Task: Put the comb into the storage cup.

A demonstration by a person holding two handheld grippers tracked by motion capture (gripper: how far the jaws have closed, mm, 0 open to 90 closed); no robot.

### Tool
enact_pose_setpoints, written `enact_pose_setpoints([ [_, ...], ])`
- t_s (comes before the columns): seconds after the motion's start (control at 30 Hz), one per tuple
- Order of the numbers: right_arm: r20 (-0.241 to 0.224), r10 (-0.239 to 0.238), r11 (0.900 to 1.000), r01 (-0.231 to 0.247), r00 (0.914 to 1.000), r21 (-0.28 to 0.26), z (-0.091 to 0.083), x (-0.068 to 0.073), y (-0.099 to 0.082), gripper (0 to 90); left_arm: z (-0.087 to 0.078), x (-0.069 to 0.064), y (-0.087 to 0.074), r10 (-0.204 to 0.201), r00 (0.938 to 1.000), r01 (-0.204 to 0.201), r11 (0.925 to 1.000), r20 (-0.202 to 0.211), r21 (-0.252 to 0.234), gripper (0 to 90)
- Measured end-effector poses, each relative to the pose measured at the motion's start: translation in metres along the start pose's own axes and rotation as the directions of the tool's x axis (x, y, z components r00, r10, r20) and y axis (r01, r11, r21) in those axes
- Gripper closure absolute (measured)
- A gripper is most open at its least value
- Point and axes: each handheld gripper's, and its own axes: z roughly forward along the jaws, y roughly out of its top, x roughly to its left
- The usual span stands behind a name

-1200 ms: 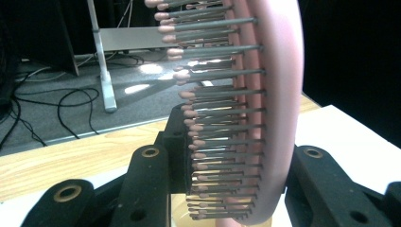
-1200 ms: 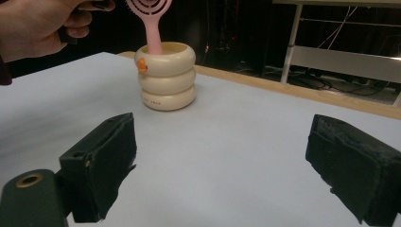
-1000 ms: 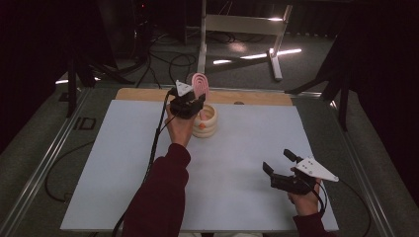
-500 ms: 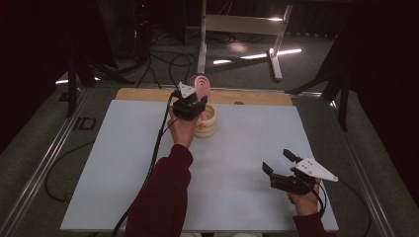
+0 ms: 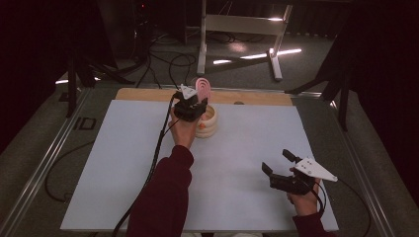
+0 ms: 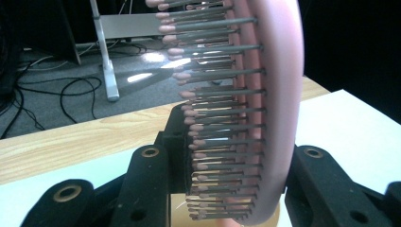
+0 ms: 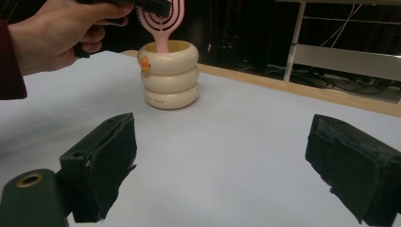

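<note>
A pink hairbrush [image 5: 203, 88] is held upright at the far middle of the table by the left gripper [image 5: 193, 105], whose jaws are closed on the brush head; in the left gripper view the head [image 6: 265, 109] is seen edge-on between the two black jaws, its rows of tipped bristles pointing to one side. The handle end is lowered into a cream ringed cup [image 5: 209, 121] standing on the white table cover [image 5: 118, 163] near the wooden edge; in the right gripper view the brush [image 7: 161, 23] is seen rising out of the cup [image 7: 169, 75], though how deep the handle sits cannot be told. The right gripper [image 5: 280, 170] is held well apart at the near right, its jaws spread wide with nothing between them. The brush is judged to be light, stiff plastic, smooth on its back and rim and so apt to slip or pivot in a flat-pad grip; the bristles are probably springy and give poor purchase. A hold across the rim of the head, as taken here, is judged sound. The cup looks light enough to tip if the handle is pushed sideways against its wall.
</note>
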Motion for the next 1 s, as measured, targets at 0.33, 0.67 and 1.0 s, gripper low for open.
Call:
enact_pose_setpoints([
  [0.33,-0.003,0.002,1.0000,-0.002,1.0000,0.002,0.000,0.000,0.000,9.5,0.002,-0.001,-0.003,-0.002,1.0000,0.002,1.0000,0.010,0.004,64.1],
  [0.67,-0.001,0.001,1.0000,-0.001,1.0000,0.003,0.001,0.000,0.000,9.5,0.002,-0.002,-0.006,-0.010,0.9998,0.010,0.9999,0.018,0.003,64.0],
  [1.0,-0.004,0.000,1.0000,0.000,1.0000,0.001,0.001,0.000,-0.001,9.5,0.003,0.000,-0.010,-0.022,0.9995,0.022,0.9997,0.024,0.010,64.0],
])
